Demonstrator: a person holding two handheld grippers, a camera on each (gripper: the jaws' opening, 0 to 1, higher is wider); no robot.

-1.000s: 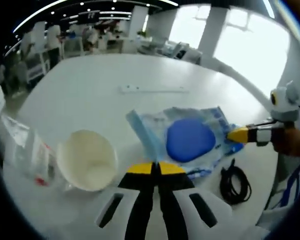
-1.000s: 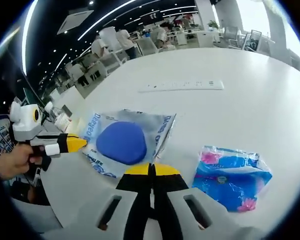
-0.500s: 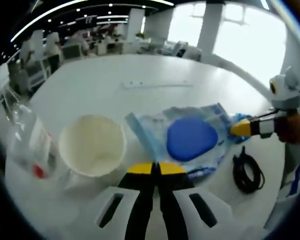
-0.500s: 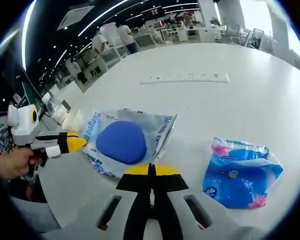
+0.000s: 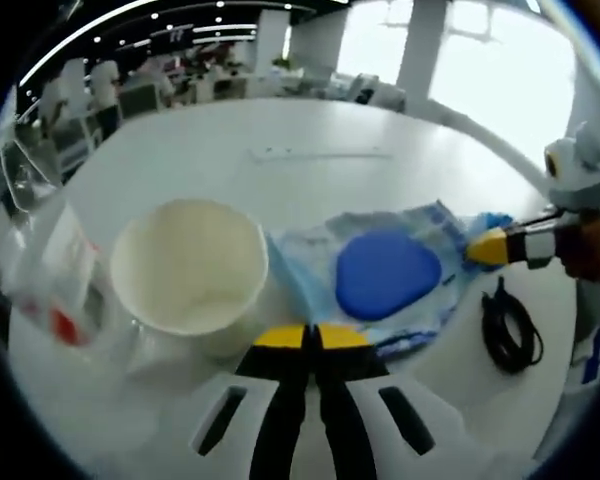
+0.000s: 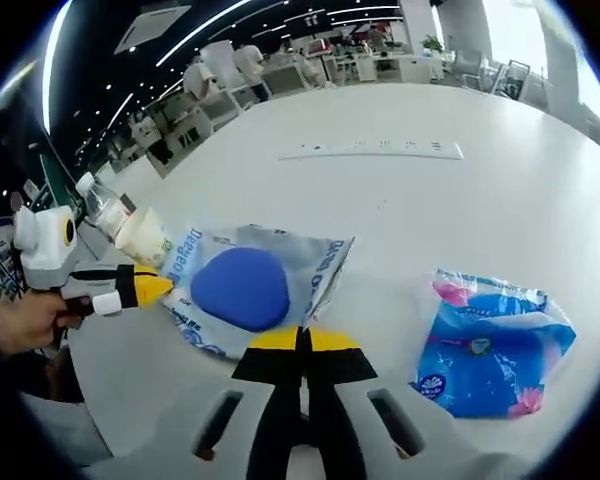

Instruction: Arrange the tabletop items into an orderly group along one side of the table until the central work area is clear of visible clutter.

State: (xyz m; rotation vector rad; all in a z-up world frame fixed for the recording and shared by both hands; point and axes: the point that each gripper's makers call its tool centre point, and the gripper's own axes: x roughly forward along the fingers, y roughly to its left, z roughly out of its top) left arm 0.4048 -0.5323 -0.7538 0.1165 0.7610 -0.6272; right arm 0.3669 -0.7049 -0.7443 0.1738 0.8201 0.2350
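My left gripper (image 5: 306,337) is clenched with nothing between its jaws, its tips just short of the packet (image 5: 380,275) and the white cup (image 5: 190,262). My right gripper (image 6: 301,340) is clenched empty too, at the packet's other edge. The packet lies mid-table between them; the tissue pack (image 6: 488,340) sits to my right, and a bottle (image 5: 48,275) and a cable (image 5: 509,328) flank the left gripper. I judge that a shove at the thin packet could slide under the cup and tip it, or knock the bottle off the near edge.
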